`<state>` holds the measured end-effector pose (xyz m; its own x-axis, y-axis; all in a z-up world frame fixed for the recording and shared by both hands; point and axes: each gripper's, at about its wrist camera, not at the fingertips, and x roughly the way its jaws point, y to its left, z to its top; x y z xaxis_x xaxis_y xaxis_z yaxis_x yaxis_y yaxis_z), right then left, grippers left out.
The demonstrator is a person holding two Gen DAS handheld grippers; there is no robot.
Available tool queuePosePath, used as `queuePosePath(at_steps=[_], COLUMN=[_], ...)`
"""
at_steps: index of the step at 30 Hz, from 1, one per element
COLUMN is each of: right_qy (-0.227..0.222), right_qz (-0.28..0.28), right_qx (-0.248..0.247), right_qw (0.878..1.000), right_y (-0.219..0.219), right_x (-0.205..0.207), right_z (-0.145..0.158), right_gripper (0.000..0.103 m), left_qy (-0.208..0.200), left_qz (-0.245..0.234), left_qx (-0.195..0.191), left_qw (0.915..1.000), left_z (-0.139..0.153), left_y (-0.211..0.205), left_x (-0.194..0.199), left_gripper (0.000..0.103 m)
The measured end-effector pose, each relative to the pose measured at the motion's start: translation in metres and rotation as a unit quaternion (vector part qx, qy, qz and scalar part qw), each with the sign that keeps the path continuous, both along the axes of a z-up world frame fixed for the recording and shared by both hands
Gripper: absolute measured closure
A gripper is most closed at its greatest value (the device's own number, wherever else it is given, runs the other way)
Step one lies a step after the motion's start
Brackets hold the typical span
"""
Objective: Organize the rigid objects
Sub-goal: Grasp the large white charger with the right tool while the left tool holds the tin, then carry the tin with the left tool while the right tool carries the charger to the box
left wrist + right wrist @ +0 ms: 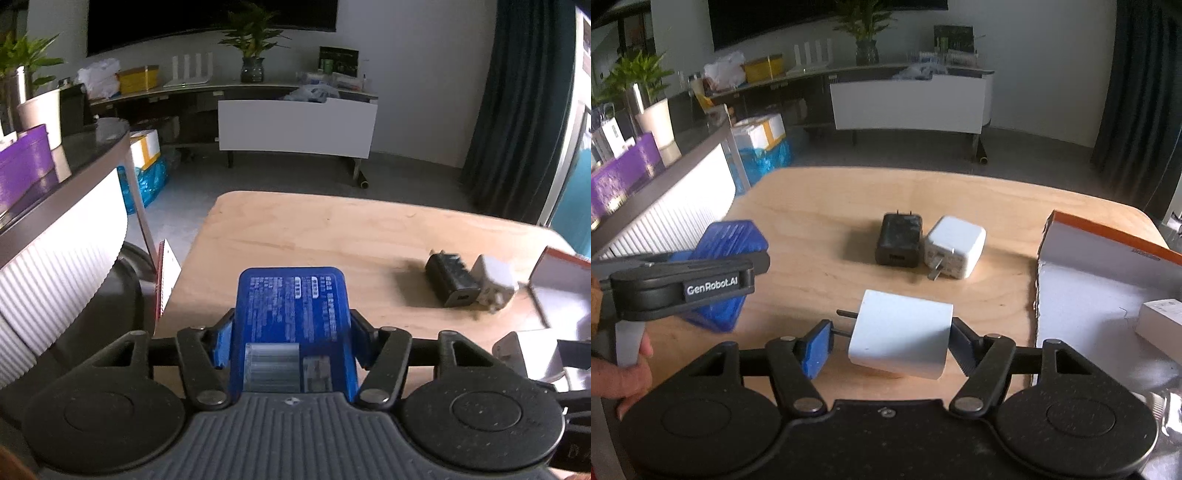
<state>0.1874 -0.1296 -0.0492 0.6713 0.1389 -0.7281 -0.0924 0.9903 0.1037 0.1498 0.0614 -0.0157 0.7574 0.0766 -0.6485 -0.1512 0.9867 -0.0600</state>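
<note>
The left gripper (291, 325) clamps a blue plastic case (291, 317) between its fingers, lifted for sorting. The right gripper (890, 341) brackets a white charger (901, 334), prongs toward its left finger; firm contact unclear. The cardboard box (1108, 243) sits rightward.

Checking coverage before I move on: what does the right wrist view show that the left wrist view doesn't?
Only the right wrist view: the right gripper with a white charger between its fingers, a small white box inside the open orange-edged box, and a hand holding the left gripper's handle.
Only the left wrist view: the printed label face of the blue case, gripped by the left gripper.
Both: the wooden table, the black charger beside a white plug adapter, and the blue case.
</note>
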Motion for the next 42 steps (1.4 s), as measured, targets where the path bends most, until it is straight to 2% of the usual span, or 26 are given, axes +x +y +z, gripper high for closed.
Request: queuePosePath(at_steps=[6,17,25,42], right_qy=[-0.024,-0.057,-0.071,-0.1], right_qz=[0.001,0.001,-0.005,-0.038], right_qx=[0.012,0.017,0.022,0.023], right_qw=[1.0,0.998,0.997,0.994], right_y=[0.0,-0.001,-0.008,-0.036], right_x=[-0.025,-0.081,-0.117,-0.167], right_z=[0.025,0.059,0.07,0.088], right_gripper=[0.022,0.022,0.022,0.022], left_qy=[-0.004,-0.012,-0.025,-0.049], left_qz=[0.006,0.009,0.003,-0.025], left_qx=[-0.013,-0.019,-0.035,-0.031], left_qw=[0.9999,0.9997,0.9991,0.998], left_z=[0.023,0.046,0.058,0.072], left_y=[-0.011,-0.03,-0.04,-0.07], left_x=[-0.033,-0.088,-0.116,-0.147], left_gripper=[0.042,0.042,0.042,0.042])
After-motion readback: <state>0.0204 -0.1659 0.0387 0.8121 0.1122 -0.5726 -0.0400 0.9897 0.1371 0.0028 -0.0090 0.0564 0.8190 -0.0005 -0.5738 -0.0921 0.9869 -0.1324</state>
